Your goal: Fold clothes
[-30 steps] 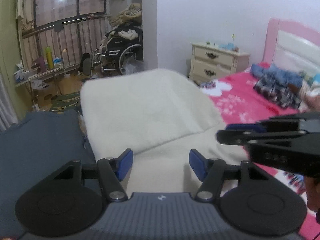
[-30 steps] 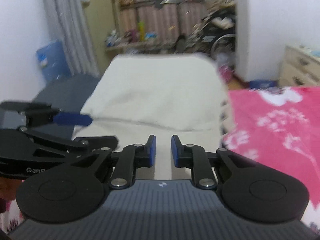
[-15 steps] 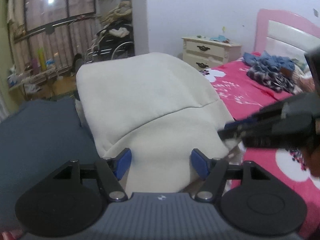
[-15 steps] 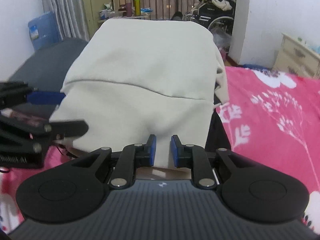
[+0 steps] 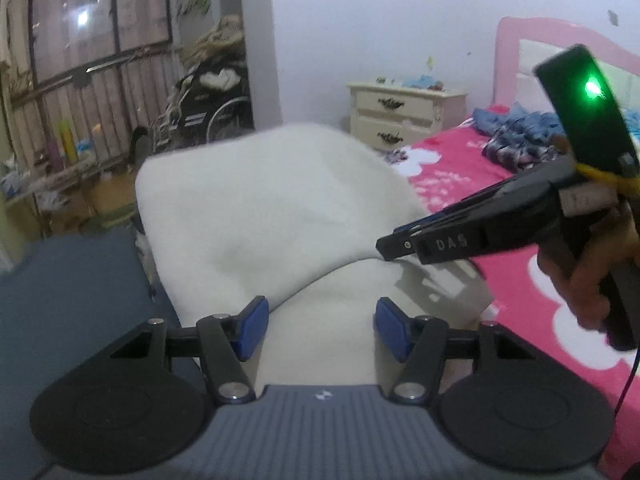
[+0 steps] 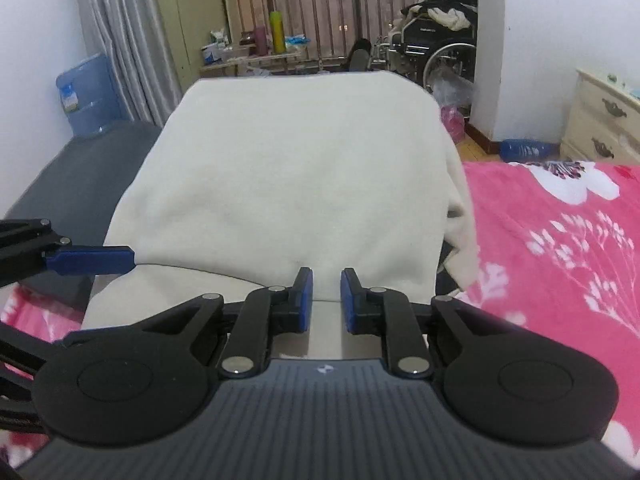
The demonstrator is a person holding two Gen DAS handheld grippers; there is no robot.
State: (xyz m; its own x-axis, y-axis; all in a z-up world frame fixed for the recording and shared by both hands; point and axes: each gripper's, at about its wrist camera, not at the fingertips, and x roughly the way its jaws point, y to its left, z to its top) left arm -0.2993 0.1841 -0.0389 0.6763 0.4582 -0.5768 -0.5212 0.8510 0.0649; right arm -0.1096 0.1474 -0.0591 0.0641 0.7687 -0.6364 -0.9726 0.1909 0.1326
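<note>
While the cream garment [image 6: 296,168] has swung up off the pink bed [image 6: 560,240] over the last second, the left gripper [image 5: 318,326] stays spread and the right gripper [image 6: 326,300] narrowly parted, suggesting a fold midway.

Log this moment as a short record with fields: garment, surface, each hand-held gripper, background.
garment: cream garment, folded over, lying flat
surface: pink floral bedspread; dark grey cloth on the garment's other side
left hand-held gripper: open, over the garment's near edge
right hand-held gripper: narrow gap, grip uncertain
background: wheelchair, cream nightstand
</note>
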